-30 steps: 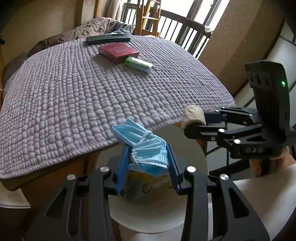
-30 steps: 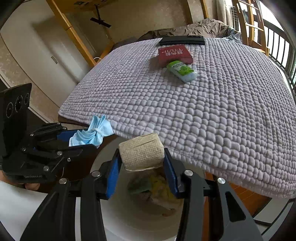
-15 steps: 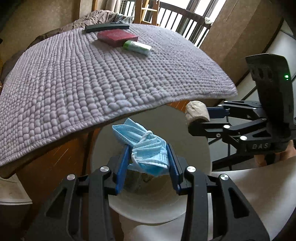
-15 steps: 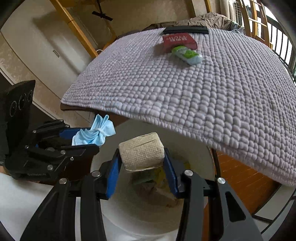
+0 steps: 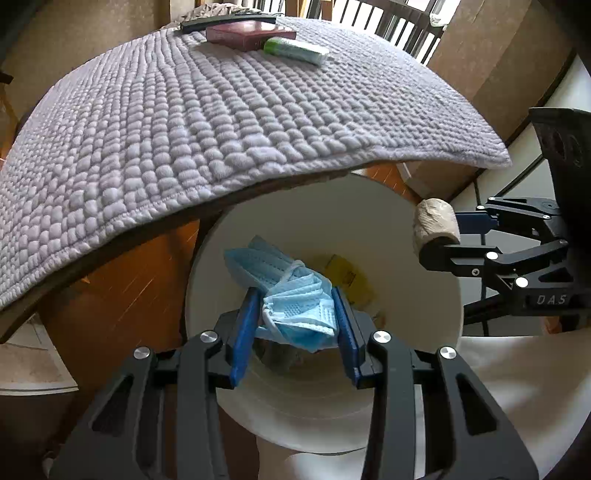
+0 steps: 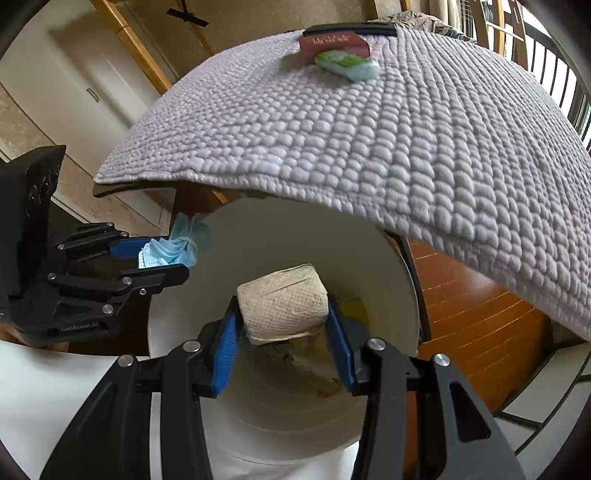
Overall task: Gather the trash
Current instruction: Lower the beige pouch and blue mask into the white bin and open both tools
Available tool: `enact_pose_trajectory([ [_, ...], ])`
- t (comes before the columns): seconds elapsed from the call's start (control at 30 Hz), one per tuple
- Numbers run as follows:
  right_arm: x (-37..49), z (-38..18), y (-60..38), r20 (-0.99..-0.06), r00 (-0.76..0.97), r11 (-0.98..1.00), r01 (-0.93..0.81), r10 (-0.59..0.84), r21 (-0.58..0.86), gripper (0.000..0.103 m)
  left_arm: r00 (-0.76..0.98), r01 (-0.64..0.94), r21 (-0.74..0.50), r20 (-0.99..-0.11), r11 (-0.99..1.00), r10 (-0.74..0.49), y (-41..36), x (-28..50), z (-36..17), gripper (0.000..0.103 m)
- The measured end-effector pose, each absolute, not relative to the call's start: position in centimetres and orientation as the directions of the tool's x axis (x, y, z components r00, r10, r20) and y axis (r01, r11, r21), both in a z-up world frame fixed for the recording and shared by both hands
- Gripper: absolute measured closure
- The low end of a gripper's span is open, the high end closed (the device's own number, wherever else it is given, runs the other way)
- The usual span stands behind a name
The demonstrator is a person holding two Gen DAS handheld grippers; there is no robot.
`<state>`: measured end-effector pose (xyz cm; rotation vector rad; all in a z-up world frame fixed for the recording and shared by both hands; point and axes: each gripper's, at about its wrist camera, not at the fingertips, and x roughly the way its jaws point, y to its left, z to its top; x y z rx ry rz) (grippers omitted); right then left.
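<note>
A crumpled blue face mask [image 5: 291, 295] is pinched between the blue pads of my left gripper [image 5: 295, 314], which is shut on it just above the mouth of a white round bin [image 5: 424, 306]. My right gripper [image 6: 282, 328] is shut on a wad of beige paper towel [image 6: 284, 306], also over the bin [image 6: 376, 266]. Each gripper shows in the other's view: the right gripper [image 5: 439, 236] at the bin's right rim, the left gripper [image 6: 166, 254] at its left rim with the mask [image 6: 177, 247]. Yellow and grey scraps [image 5: 347, 277] lie at the bin's bottom.
A table under a lilac quilted cover [image 5: 221, 122] overhangs the bin's far side. On its far end lie a red box [image 5: 247, 35], a green-and-white packet [image 5: 295, 50] and a black remote [image 5: 225, 20]. Wooden floor [image 6: 472, 306] shows right of the bin.
Both grippers have sunk and tipped downward with their loads, from level with the table edge to just over the bin's mouth. Neither grip has changed.
</note>
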<state>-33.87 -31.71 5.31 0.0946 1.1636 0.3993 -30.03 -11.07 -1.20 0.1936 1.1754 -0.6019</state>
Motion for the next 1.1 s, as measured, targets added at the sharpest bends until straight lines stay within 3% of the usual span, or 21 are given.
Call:
enact_pose_trajectory([
  [1.1, -35.1, -0.8, -29.3, -0.9, 0.299, 0.939, -0.234, 0.317, 0.253, 0.059, 0.224, 0.548, -0.095, -0.94, 0.831, -0.256, -12.1, -29.9, -7.9, 0.061],
])
